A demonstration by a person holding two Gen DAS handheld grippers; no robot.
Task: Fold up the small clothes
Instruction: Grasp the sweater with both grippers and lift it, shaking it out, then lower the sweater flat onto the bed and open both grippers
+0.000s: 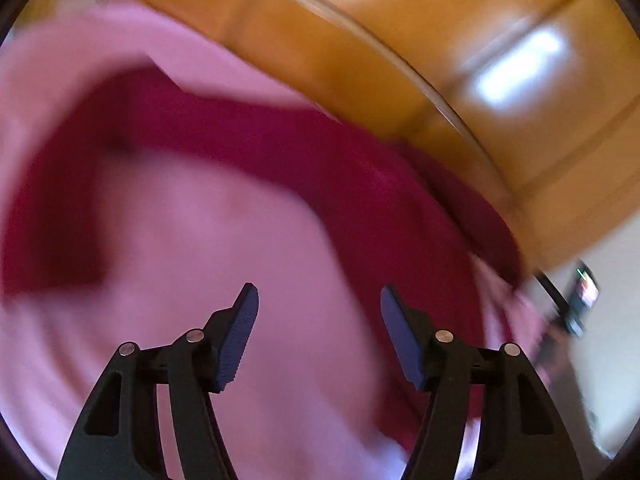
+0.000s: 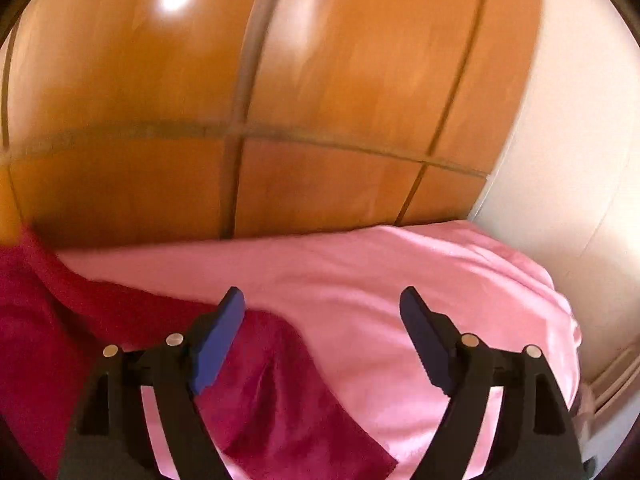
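Note:
A dark red garment (image 1: 360, 184) lies spread over a pink bedcover (image 1: 192, 240), blurred in the left wrist view. My left gripper (image 1: 319, 300) hangs just above the pink cover, open, with nothing between its blue pads. In the right wrist view the same red garment (image 2: 276, 396) lies at the lower left, one folded edge running toward the bottom. My right gripper (image 2: 322, 304) is open above the pink bedcover (image 2: 400, 280); its left finger (image 2: 218, 340) stands over the red cloth. Nothing is held.
A glossy wooden wardrobe (image 2: 320, 100) stands right behind the bed. A pale wall (image 2: 580, 140) rises at the right. In the left wrist view the other gripper's dark body (image 1: 576, 304) shows at the right edge, beyond the wooden wardrobe (image 1: 400, 60).

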